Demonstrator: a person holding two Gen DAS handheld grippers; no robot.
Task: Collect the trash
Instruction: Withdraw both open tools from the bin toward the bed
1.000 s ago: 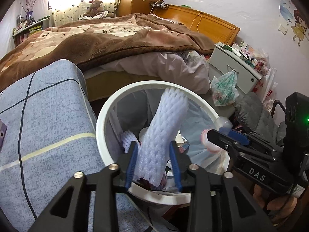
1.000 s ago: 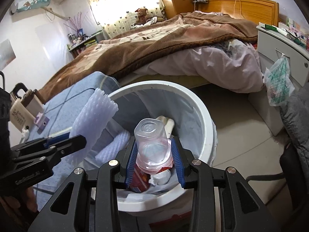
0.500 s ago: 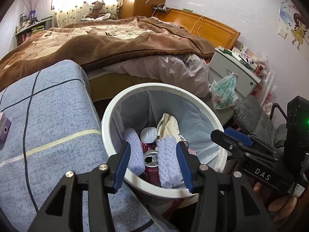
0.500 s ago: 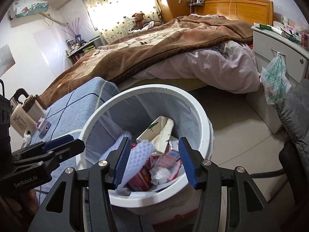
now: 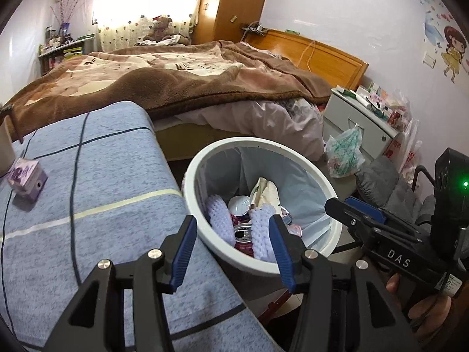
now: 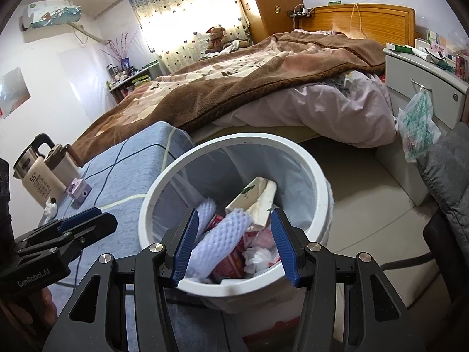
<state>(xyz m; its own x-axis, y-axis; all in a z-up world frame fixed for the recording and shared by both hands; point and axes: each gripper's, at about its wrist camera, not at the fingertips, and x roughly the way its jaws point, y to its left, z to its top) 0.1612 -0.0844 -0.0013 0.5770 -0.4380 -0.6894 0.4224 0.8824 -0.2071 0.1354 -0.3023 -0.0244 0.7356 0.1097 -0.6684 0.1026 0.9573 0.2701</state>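
a blue checked cloth-covered table carries a cream electric kettle and small purple box near its far-left edge.

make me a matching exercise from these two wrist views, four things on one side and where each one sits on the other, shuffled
Things:
1. white foam fruit net
2. small purple cardboard box
3. brown teddy bear
4. green-printed plastic bag

Places:
A. on the bed by the curtain
B. hanging on the white bedside cabinet
C. inside the round white trash bin
D. on the blue checked cloth

Pairs: 1-C, 2-D, 3-A, 4-B
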